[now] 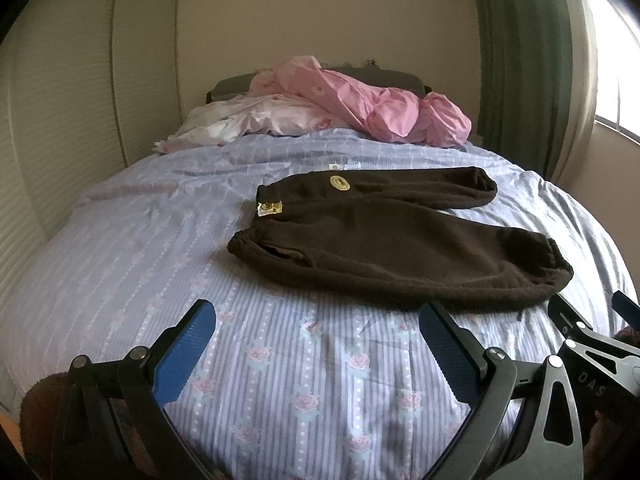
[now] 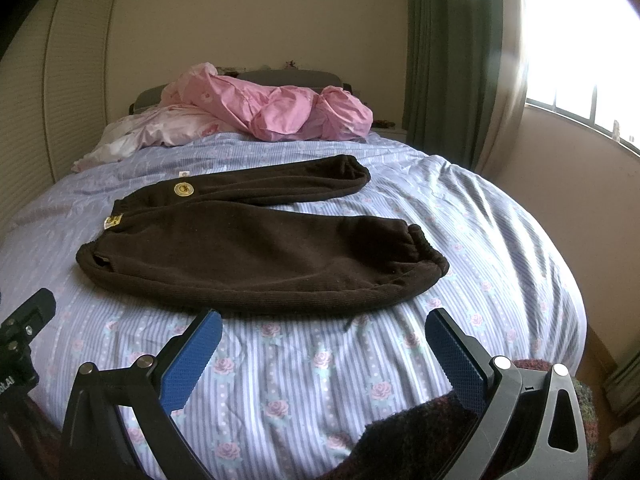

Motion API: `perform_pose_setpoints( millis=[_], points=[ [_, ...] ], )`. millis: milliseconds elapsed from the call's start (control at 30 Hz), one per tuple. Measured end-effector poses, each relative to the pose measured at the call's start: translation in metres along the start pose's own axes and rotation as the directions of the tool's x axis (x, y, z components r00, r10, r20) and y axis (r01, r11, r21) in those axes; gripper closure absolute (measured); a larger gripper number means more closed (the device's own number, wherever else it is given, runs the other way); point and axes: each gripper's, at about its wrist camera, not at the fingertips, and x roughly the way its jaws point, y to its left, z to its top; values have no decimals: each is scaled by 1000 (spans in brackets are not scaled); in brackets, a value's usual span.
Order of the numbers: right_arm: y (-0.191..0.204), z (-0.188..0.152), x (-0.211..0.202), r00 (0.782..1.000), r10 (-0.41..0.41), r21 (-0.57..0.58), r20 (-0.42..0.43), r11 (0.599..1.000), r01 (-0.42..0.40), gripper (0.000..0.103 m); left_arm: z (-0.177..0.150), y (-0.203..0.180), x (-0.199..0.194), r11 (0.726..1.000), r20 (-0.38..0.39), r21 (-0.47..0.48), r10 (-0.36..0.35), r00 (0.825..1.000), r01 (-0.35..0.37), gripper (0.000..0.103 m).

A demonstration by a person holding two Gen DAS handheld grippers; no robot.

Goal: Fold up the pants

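While both tools hang above the near end of the bed (image 1: 120, 248), the dark brown pants (image 1: 384, 240) lie flat on its striped, rose-printed cover, well beyond the fingertips and touched by neither. Taking the pants as the landmark: their waistband, with a small yellow tag (image 1: 270, 209) and a round yellow patch (image 1: 339, 183), points toward the louvred closet doors (image 1: 48, 160), and the two legs run the other way, toward the green curtain (image 1: 516, 60) and the window (image 2: 580, 48), ending in gathered cuffs. The legs spread apart in a narrow V, with the cover showing between the cuffs. Beyond the pants, at the head of the bed, sits a heap of crumpled pink bedding (image 1: 352, 100). On the near side of the pants, the left gripper (image 1: 316, 340) has its blue-padded fingers spread wide with nothing between them, and the right gripper (image 2: 324, 344) is likewise released, its pads wide apart over bare cover just short of the nearer leg.
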Motion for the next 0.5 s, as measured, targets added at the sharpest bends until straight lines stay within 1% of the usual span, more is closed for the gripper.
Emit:
perform_pose_setpoints(
  millis=[500],
  points=[
    [1, 0, 0, 1000, 1, 0, 0, 1000, -1, 0, 2, 0, -2, 1000, 5, 1, -1, 1000, 1, 0]
  ],
)
